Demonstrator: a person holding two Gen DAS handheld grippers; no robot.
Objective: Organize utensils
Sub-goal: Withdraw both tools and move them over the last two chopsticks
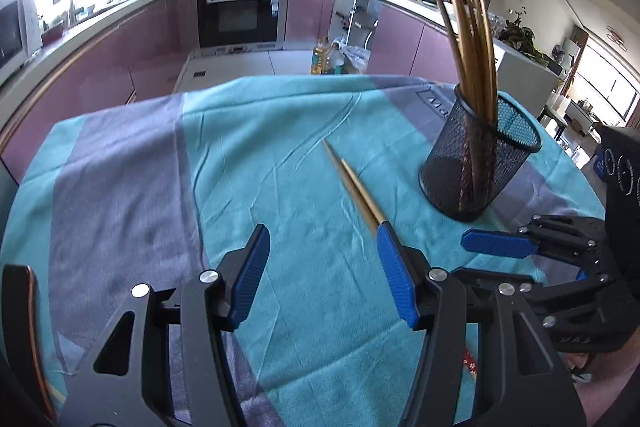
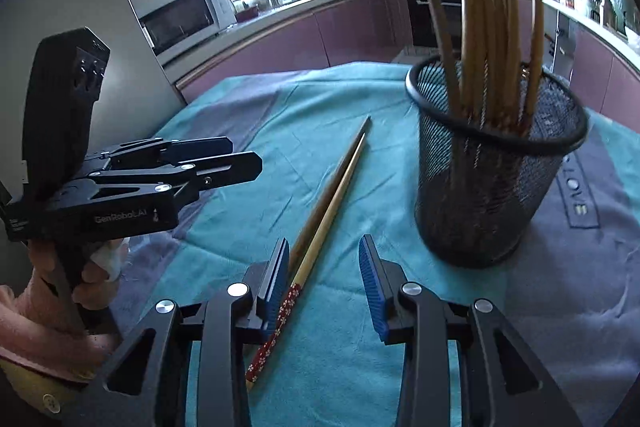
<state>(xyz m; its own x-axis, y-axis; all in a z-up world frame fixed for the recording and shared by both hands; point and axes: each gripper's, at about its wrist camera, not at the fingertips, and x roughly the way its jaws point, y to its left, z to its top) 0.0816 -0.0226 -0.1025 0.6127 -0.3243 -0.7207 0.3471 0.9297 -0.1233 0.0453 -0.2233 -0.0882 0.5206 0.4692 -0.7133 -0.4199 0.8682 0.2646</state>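
Right gripper (image 2: pixel 323 283): nearest the lens in its own view; jaws spread, nothing pinched. The pair's patterned handle end lies on the cloth just inside the left pad, touching it or nearly so; I cannot tell which.
Left gripper (image 1: pixel 322 271): jaws spread wider, empty. In its view the pair's shafts run out from behind the tip of its right pad, so the pair sits off to that side, not between the pads.
Chopsticks (image 2: pixel 320 223): two sticks side by side, flat on the cloth, the last loose ones I can see. Handle end at about 6 o'clock, at the right gripper; tips pointing to about 1 o'clock.
Long axis: runs nearly straight away from the right gripper, along its fingers rather than across them.
Nearer hand: the right, as I judge it; its pads already straddle the handle end. The left gripper stands at 9 o'clock in the right view, beside the pair.
Cloth (image 1: pixel 280 131): teal and grey, wrinkled, covering the table.
Cup (image 2: pixel 492 183): black mesh, upright, at 2 o'clock from the right gripper, near the pair's tips but apart. It holds a bundle of chopsticks leaning on the rim.
Coming move, my guess: close on the handle end, lift, tip the pair into the cup.
Beyond: kitchen counter, oven, window.
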